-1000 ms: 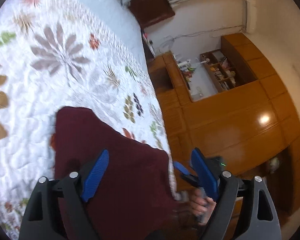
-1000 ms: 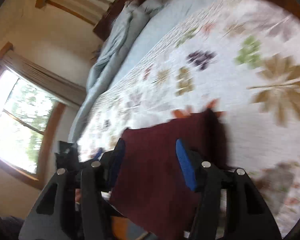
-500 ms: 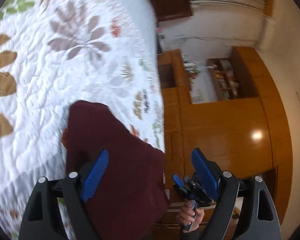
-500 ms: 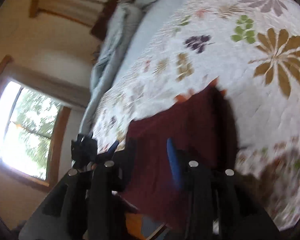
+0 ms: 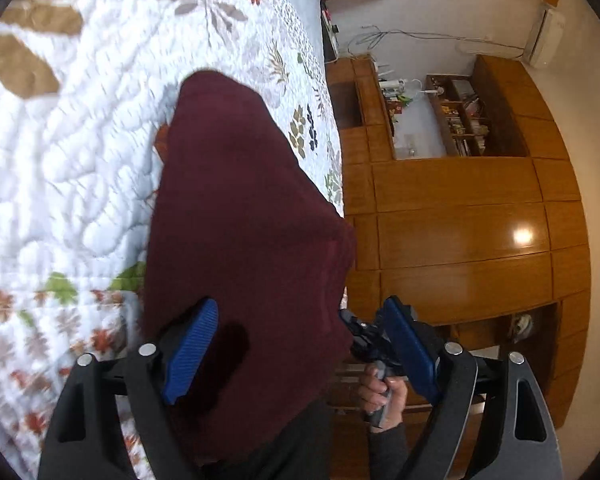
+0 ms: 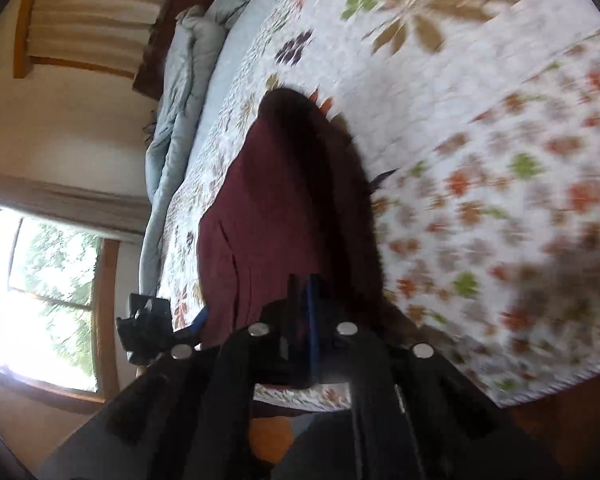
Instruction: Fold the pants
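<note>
Dark maroon pants (image 5: 240, 200) lie folded on the flowered white quilt (image 5: 80, 140), close to the bed's side edge. My left gripper (image 5: 300, 308) hangs open over their near end, and its blue pads (image 5: 192, 344) stand wide on either side of the cloth without pressing it. A hand (image 5: 380, 392) holds my right gripper (image 5: 360, 336) at the pants' near corner by the bed edge. In the right wrist view the pants (image 6: 268, 208) run away from my right gripper (image 6: 304, 304). Its jaws are closing, almost together, on the near hem. The left gripper (image 6: 152, 328) shows at lower left.
A glossy wooden wardrobe (image 5: 460, 220) with open shelves (image 5: 460, 120) stands beside the bed. A rumpled pale blue duvet (image 6: 188, 80) lies along the far side by the dark headboard (image 6: 160, 40). A bright window (image 6: 40, 288) is at left. The quilt (image 6: 480, 100) spreads wide to the right.
My right gripper's jaws went from half open to nearly together at the pants' near edge. Both grippers sank closer to the pants. The left stayed open.
</note>
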`<state>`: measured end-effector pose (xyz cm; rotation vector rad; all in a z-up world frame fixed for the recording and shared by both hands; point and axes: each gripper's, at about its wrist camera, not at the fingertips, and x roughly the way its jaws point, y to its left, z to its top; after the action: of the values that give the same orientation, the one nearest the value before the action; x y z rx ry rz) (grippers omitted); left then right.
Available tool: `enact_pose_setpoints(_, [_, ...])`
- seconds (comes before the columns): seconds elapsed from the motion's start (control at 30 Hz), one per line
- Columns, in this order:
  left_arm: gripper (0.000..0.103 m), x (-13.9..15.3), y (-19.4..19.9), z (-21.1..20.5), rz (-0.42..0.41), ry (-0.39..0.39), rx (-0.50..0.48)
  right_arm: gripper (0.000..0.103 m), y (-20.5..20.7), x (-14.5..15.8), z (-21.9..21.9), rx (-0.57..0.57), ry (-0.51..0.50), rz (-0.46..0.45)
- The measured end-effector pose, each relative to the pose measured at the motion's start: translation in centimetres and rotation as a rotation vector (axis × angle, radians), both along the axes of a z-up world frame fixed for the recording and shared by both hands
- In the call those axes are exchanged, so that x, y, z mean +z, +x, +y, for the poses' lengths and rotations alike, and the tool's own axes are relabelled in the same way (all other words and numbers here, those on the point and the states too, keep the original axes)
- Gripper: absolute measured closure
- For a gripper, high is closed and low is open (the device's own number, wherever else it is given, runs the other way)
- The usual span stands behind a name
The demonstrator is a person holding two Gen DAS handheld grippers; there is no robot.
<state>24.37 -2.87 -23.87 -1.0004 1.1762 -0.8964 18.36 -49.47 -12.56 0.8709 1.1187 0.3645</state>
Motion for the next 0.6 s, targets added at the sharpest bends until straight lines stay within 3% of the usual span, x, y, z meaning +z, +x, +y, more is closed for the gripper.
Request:
enact_pose_setpoints(0.03, [0.018, 0.3, -0.2, 0.4, -0.010, 0.010, 0.014, 0.061, -0.3, 0.3, -0.3, -0.006, -0.010, -0.002])
enact_pose_setpoints(0.1, [0.017, 1.1, -0.5, 1.2, -0.029, 0.030, 0.025, 0.029, -0.7, 1.5, -0.8, -0.036, -0.074, -0.007])
enact_pose_setpoints(0.17, [0.015, 1.6, -0.8, 2.2, -0.035, 0.037, 0.029, 0.029, -0.6, 1.7, -1.0, -0.022, -0.056, -0.004])
enact_pose_setpoints(0.27, [0.013, 1.5, -0.5, 3.2, -0.019, 0.050, 0.033, 0.013, 0.4, 1.4, -0.6, 0.005, -0.049, 0.041])
enact_pose_setpoints(0.4, [0.013, -0.1, 0.7, 4.1, 0.057, 0.022, 0.020, 0.013, 2.5, 0.5, -0.2, 0.085, -0.060, 0.084])
enact_pose_setpoints(0.6, [0.012, -1.0, 2.5, 3.6, 0.093, 0.072, -0.016, 0.011, 5.4, -0.2, 1.2, 0.189, -0.057, 0.118])
